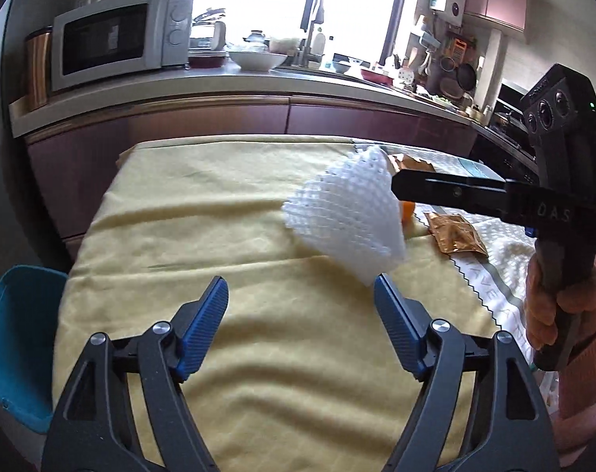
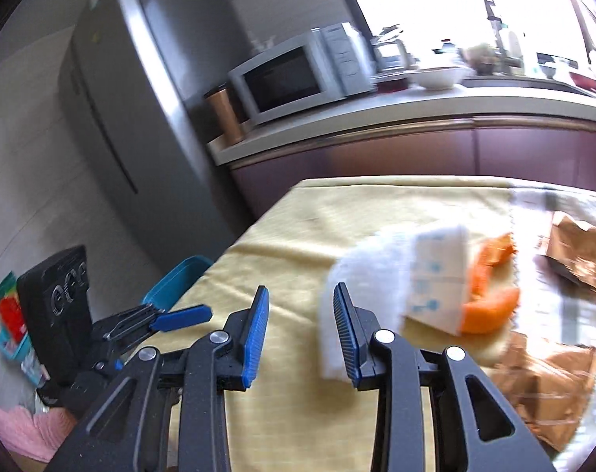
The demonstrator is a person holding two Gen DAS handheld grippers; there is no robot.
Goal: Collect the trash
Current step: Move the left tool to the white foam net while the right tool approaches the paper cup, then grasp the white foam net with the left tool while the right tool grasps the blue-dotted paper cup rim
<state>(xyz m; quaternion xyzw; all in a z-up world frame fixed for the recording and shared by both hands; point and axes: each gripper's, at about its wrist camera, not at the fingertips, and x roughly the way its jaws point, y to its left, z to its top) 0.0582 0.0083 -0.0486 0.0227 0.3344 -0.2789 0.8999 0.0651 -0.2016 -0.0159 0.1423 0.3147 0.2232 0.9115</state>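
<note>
Left gripper (image 1: 300,289) has its jaws spread wide, nothing between them. Right gripper (image 2: 300,299) sits partly open, also empty. The white foam net (image 1: 345,212) hangs in mid-air just ahead, over the yellow-clothed counter (image 1: 203,204). Beyond lie orange peel (image 2: 490,303) and brown wrappers (image 2: 577,253). Best move: regrip the net centrally, then carry it towards the blue bin (image 1: 11,334) at the counter's edge.
</note>
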